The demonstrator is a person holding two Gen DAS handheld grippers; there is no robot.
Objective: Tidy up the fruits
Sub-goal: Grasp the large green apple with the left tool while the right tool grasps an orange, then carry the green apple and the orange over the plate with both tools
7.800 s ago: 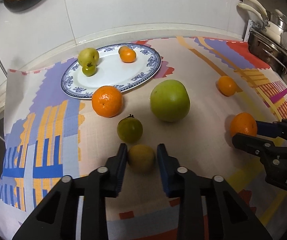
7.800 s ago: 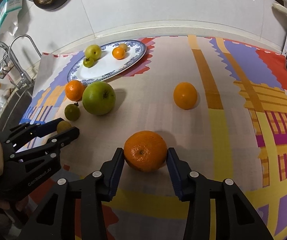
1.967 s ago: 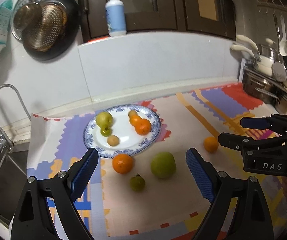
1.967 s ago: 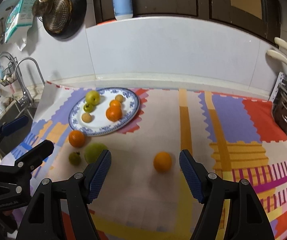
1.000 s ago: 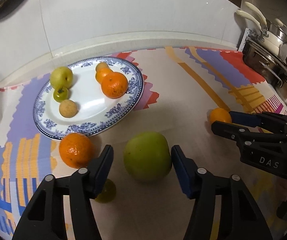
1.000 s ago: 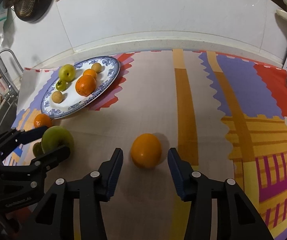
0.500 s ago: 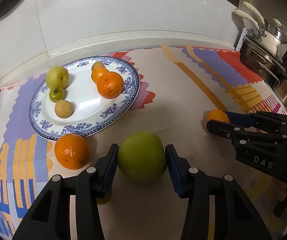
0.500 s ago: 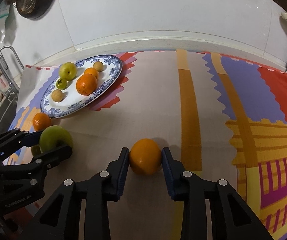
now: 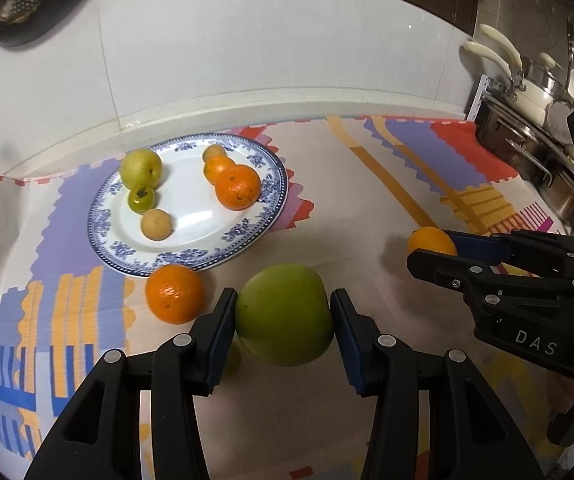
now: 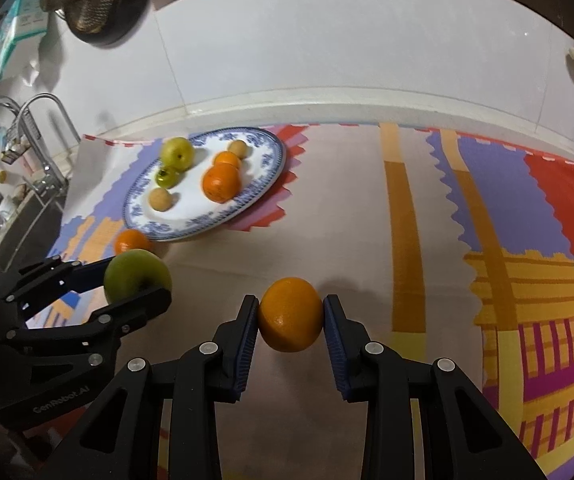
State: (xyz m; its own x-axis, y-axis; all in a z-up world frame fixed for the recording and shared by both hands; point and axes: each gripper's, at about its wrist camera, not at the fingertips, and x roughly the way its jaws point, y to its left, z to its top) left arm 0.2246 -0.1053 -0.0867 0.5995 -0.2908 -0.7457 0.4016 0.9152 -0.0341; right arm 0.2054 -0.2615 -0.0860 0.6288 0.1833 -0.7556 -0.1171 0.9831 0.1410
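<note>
Left wrist view. The left tongs [image 9: 283, 316] are closed on the green apple [image 9: 285, 314], one blue pad on each flank at the fruit's widest part, so the round body cannot roll out sideways. The apple appears lifted just clear of the patterned mat [image 9: 367, 184] that covers the table. A loose orange [image 9: 174, 293] lies on the mat just beside the left pad, and a small green fruit [image 9: 233, 360] is mostly hidden under the apple. Beyond them stands the blue-rimmed plate [image 9: 275, 196], which already carries five fruits; its open centre is the likely place for the apple. At the right edge the right tongs [image 9: 433, 250] are seen from the side, clamped on a small orange [image 9: 431, 240].

Right wrist view. The right tongs [image 10: 290, 316] grip the small orange [image 10: 290, 314] across its middle, both pads in contact. The fruit appears raised off the mat [image 10: 407, 208]. The left tongs [image 10: 139, 276] show at the left with the green apple [image 10: 137, 274] between their fingers. The plate [image 10: 263, 188] lies well ahead and to the left, with the loose orange [image 10: 132, 242] near its front rim.

Judgement: both fruits are secured for carrying to the plate. The apple is heavy and smooth; a firm grip is required.
</note>
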